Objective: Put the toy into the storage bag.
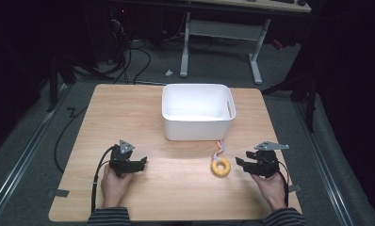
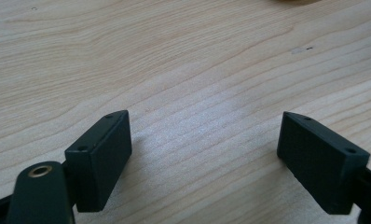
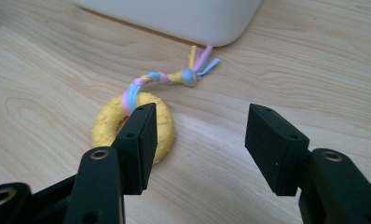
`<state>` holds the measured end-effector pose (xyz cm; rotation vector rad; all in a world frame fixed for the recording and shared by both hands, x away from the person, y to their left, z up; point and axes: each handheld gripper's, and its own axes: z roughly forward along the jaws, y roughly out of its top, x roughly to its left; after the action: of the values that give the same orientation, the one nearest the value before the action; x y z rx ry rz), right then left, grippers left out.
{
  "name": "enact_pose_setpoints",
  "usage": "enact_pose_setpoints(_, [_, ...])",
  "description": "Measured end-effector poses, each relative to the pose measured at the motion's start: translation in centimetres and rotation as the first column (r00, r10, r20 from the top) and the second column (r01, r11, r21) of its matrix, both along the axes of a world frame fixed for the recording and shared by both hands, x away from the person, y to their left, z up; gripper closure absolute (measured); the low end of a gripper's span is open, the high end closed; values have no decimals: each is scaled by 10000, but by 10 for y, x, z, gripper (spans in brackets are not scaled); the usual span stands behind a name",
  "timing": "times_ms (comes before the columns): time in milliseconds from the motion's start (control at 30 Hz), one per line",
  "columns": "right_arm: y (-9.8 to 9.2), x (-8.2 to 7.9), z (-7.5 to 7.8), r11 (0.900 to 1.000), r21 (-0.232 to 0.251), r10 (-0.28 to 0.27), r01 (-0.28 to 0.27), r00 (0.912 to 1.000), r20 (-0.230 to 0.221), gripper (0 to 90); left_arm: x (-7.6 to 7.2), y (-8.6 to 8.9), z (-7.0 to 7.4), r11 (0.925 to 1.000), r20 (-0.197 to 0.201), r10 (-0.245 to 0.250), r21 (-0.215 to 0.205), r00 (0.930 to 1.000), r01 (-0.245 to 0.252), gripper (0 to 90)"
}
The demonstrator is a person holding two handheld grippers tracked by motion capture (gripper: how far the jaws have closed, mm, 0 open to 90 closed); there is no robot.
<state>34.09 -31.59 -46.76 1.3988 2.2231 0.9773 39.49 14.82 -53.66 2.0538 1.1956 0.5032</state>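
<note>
A yellow ring toy (image 1: 220, 166) (image 3: 161, 133) with a braided pink, blue and yellow cord (image 3: 174, 77) lies on the wooden table (image 1: 176, 188), just in front of the white bin (image 1: 198, 112) (image 3: 174, 16). My right gripper (image 1: 240, 163) (image 3: 200, 144) hovers to the right of the ring, jaws apart with bare wood between them; its left jaw overlaps the ring in the right gripper view. My left gripper (image 1: 143, 161) (image 2: 204, 158) rests low at the table's front left, jaws wide over bare wood.
The white bin stands at the table's middle back, its inside looking bare. Beyond the table's far edge are a desk frame (image 1: 221, 42) and cables (image 1: 129, 56) on the grey floor. Dark stands (image 1: 313, 89) flank the table.
</note>
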Motion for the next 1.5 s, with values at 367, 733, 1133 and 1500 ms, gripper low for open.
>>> enact_pose_setpoints(367, [30,11,-2,9942,-579,863,-905,9936,-725,503,0,0,0,10000,1,1,-1,10000,-1,179])
enact_pose_setpoints(733, [40,29,-15,9892,-966,908,-1107,9776,-1899,536,0,0,0,10000,1,1,-2,10000,-1,179])
enact_pose_setpoints(1133, [46,38,-26,9847,-1310,818,-1152,9682,-2364,553,0,0,0,10000,1,1,-1,10000,-1,179])
enact_pose_setpoints(1500, [54,42,-32,9769,-1662,894,-1346,9631,-2540,613,0,0,0,10000,2,2,-3,10000,-2,179])
